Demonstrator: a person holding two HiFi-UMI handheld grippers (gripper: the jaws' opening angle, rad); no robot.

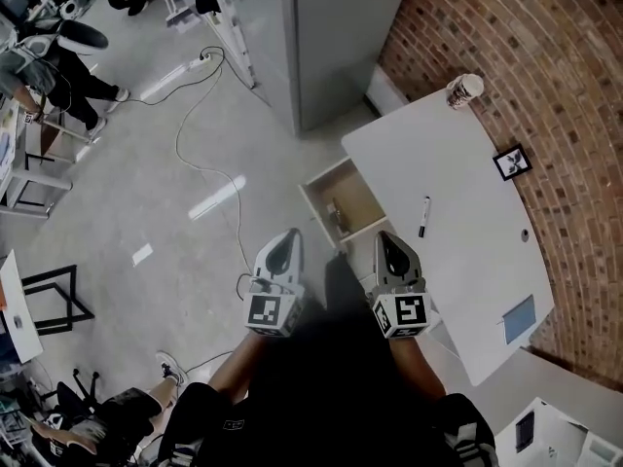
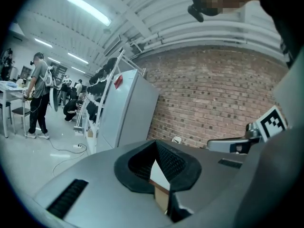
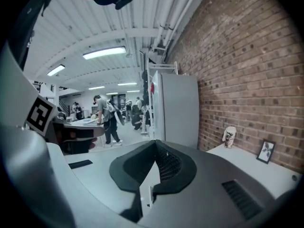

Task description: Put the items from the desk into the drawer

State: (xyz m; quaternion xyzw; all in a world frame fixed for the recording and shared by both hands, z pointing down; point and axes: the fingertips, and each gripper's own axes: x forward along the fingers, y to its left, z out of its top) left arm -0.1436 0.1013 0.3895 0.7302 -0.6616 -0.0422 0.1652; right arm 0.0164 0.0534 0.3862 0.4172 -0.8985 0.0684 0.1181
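In the head view a white desk [image 1: 467,251] runs along the brick wall at the right. On it lie a black pen [image 1: 424,216], a paper cup [image 1: 465,89], a small picture frame [image 1: 512,161] and a blue card [image 1: 519,319]. The drawer [image 1: 358,195] stands open at the desk's left edge, with a small item [image 1: 337,217] inside. My left gripper [image 1: 290,237] and right gripper [image 1: 386,240] hover side by side near the drawer, both shut and empty. The left gripper [image 2: 156,144] and right gripper [image 3: 156,144] point nearly level. The cup [image 3: 230,137] and frame [image 3: 266,151] show in the right gripper view.
A tall grey cabinet [image 1: 331,37] stands beyond the drawer. A cable [image 1: 204,154] snakes over the floor at the left. People stand at tables at the far left [image 1: 58,66], and one sits at the lower left [image 1: 117,416]. A brick wall [image 1: 545,56] backs the desk.
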